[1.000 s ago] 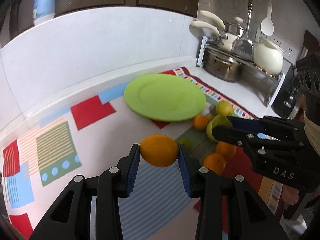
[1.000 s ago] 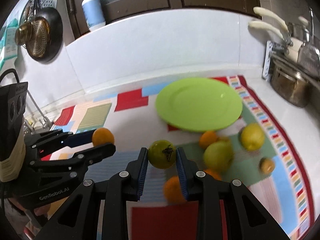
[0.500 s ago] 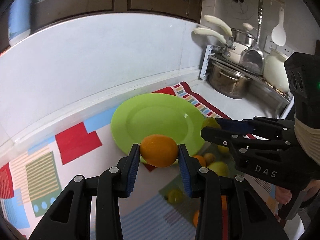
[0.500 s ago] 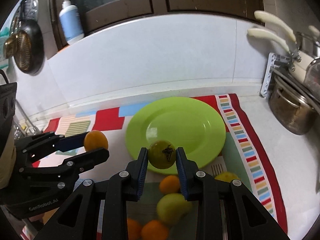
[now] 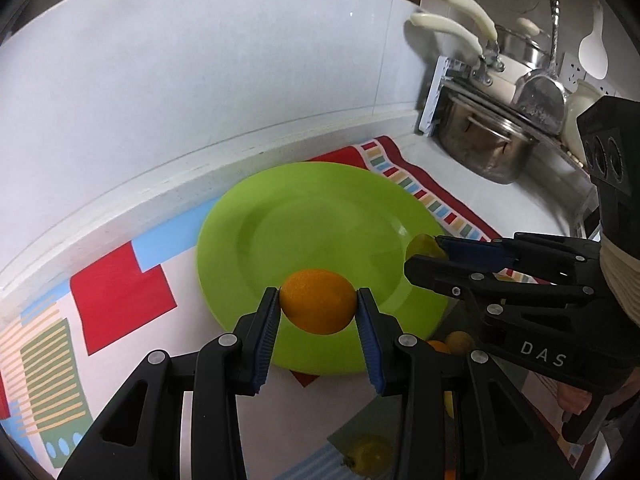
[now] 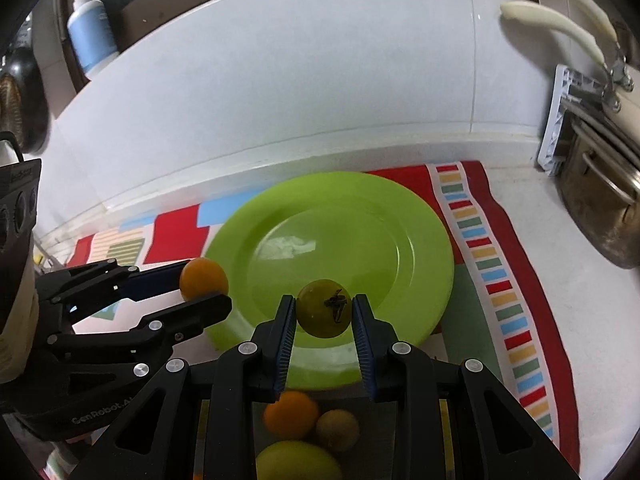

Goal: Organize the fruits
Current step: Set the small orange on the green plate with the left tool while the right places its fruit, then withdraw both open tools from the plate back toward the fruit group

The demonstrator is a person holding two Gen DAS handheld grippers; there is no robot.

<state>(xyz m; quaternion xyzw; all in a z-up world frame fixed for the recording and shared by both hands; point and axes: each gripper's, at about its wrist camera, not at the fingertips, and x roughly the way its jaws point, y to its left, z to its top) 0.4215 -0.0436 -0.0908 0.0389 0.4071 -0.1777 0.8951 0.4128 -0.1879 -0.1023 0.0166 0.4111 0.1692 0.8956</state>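
My left gripper (image 5: 318, 308) is shut on an orange (image 5: 318, 300) and holds it over the near rim of the green plate (image 5: 304, 216). My right gripper (image 6: 324, 312) is shut on a small green-yellow fruit (image 6: 325, 307) with a dark mark, held over the plate's (image 6: 340, 232) near part. The plate is bare. Each gripper shows in the other's view: the right gripper (image 5: 426, 252) at the plate's right side, the left gripper (image 6: 202, 284) at its left side. Loose fruits lie below the grippers: an orange (image 6: 290, 414), a brownish fruit (image 6: 338, 428), a green one (image 6: 298, 462).
The plate lies on a colourful patterned mat (image 6: 500, 280) on a white counter by a white tiled wall. A steel pot (image 5: 480, 148) and rack with pans stand at the right. A soap bottle (image 6: 90, 36) stands on the ledge at the upper left.
Both grippers have moved forward with their fruits, from over the mat and loose fruits to over the plate's near edge. Both stay shut.
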